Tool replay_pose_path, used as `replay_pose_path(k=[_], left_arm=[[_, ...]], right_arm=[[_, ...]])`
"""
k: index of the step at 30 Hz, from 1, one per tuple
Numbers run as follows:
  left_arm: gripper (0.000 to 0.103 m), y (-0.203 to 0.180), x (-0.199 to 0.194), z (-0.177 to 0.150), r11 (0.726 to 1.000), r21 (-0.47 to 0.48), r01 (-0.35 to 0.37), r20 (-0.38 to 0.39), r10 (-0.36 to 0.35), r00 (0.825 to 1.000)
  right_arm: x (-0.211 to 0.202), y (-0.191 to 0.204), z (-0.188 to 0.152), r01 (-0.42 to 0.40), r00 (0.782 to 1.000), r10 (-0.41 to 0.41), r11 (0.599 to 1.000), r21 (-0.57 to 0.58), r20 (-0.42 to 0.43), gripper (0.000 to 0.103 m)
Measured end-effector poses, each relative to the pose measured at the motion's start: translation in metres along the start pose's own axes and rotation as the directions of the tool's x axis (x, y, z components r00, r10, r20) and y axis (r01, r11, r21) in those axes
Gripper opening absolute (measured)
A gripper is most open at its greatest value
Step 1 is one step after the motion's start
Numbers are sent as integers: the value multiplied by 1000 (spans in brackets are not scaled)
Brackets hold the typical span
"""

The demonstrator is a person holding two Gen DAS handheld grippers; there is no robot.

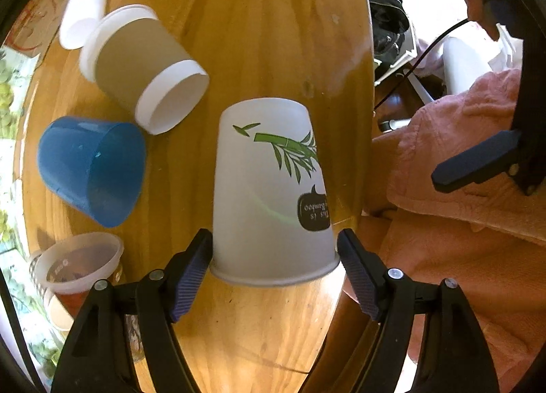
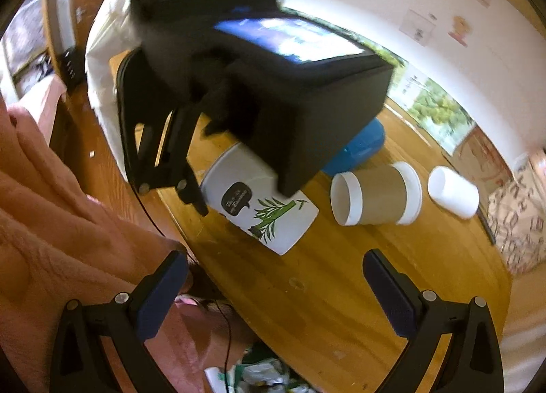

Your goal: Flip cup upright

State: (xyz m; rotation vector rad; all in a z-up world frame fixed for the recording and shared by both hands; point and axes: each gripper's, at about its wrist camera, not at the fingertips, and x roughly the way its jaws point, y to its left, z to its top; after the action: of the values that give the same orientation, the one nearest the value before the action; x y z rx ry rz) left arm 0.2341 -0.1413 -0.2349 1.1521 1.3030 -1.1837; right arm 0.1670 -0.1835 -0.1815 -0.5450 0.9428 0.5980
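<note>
fingers [image 1: 196, 266] of the left gripper [image 1: 274, 256] are pinching the bamboo cup [image 1: 269, 188] near its rim on the table [image 1: 259, 34]; the right gripper [image 2: 274, 285] is hanging spread, holding nothing.

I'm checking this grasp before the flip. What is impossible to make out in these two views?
- Left wrist view: whether the left gripper pads truly press the white bamboo-print paper cup; they sit at its rim.
- Right wrist view: the left gripper's body hides that cup's rim and most of the blue plastic cup.
- Left wrist view: the clear plastic cup contents are blurred, partly behind a finger.
- Cup's black label text: too small.
</note>
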Motion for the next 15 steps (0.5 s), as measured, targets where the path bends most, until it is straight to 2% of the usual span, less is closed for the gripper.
replay_pose_path(k=[15], left_arm=[[85,15,-21,-33,984,-175,-28,93,45,995]], right_arm=[[14,18,23,-15,1000,19,981,-192,17,103]])
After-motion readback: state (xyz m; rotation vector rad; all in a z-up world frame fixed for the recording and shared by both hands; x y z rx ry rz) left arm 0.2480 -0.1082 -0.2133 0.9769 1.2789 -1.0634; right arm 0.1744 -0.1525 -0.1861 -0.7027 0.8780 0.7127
